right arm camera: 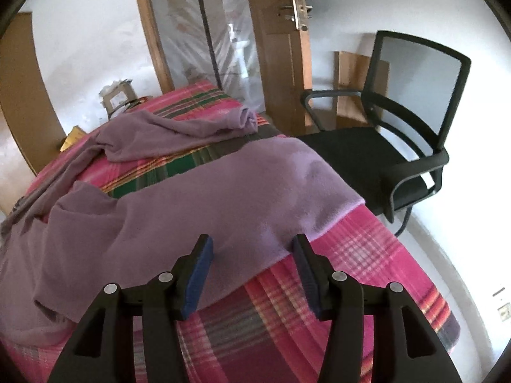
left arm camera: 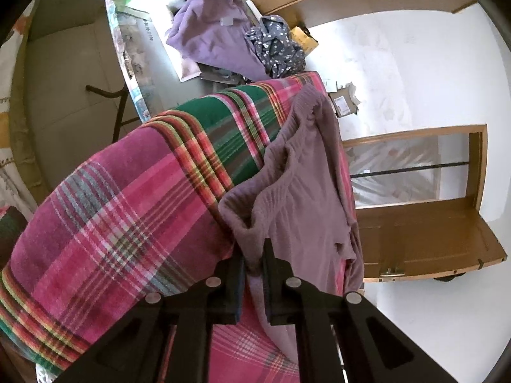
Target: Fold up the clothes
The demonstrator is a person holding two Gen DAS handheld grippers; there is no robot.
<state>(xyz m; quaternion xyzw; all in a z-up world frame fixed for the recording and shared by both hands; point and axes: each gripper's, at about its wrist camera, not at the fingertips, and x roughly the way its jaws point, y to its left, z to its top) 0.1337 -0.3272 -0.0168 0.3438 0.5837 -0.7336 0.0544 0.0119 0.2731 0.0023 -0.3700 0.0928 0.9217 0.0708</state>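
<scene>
A purple knit sweater [right arm camera: 207, 198] lies spread over a pink and green plaid blanket [right arm camera: 351, 271], one sleeve [right arm camera: 179, 127] trailing toward the far end. In the left wrist view my left gripper [left arm camera: 254, 257] is shut on a ribbed edge of the same sweater [left arm camera: 303, 172], and the cloth bunches up between the two black fingers. My right gripper [right arm camera: 252, 245] is open and hovers over the sweater's near hem. Its blue pads [right arm camera: 198, 274] stand wide apart on either side of the cloth without pressing it.
Beyond the plaid blanket [left arm camera: 127, 191] a table [left arm camera: 153, 73] carries another purple garment [left arm camera: 210, 25], a dark floral cloth [left arm camera: 278, 48] and papers. A black office chair [right arm camera: 399, 146] stands close beside the blanket. A wooden door [right arm camera: 278, 63] and a small cardboard box [right arm camera: 118, 95] are behind.
</scene>
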